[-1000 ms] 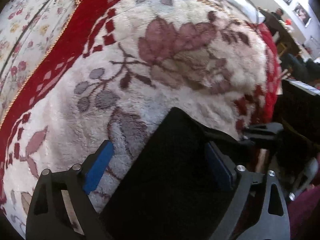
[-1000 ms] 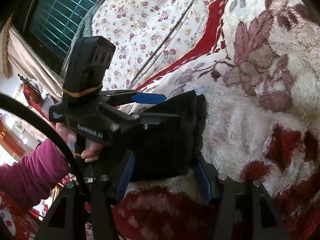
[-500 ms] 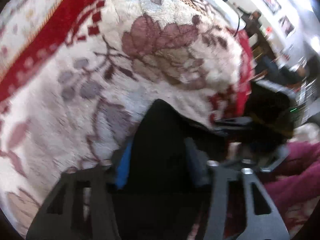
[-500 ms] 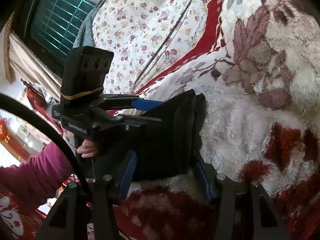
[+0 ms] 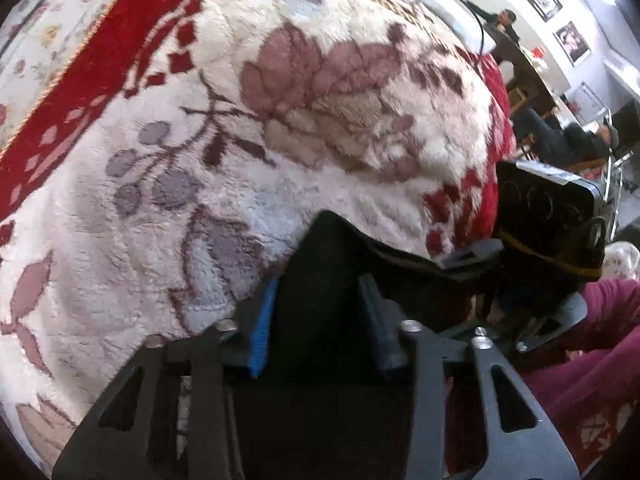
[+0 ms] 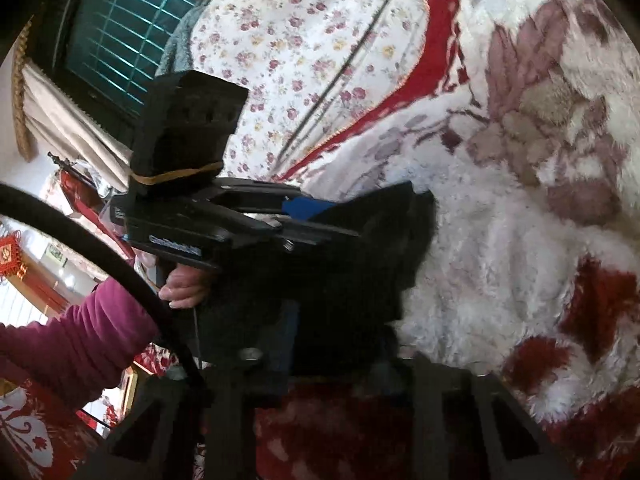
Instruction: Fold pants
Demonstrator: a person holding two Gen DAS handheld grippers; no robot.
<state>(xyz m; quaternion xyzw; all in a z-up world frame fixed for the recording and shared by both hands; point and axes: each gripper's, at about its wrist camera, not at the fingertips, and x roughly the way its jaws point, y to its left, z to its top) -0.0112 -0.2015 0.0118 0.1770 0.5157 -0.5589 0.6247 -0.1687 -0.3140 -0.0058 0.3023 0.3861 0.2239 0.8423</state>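
Observation:
The black pants lie bunched at the near edge of a plush blanket. In the left wrist view my left gripper has its blue pads tight against a raised ridge of the black cloth, and its jaws are closing. My right gripper reaches in from the right onto the same cloth. In the right wrist view the pants fill the gap of my right gripper, whose jaws are closing on the fabric. My left gripper comes in from the left, held by a hand in a magenta sleeve.
The white plush blanket with pink flowers and a red border covers the bed. A flowered sheet lies beyond it under a green-grilled window. People sit at the far right. A black cable crosses the right view.
Both grippers' jaws have narrowed onto the black cloth, which has bunched into a peak between the left pads. The left gripper has tipped a little; the right one has stayed put.

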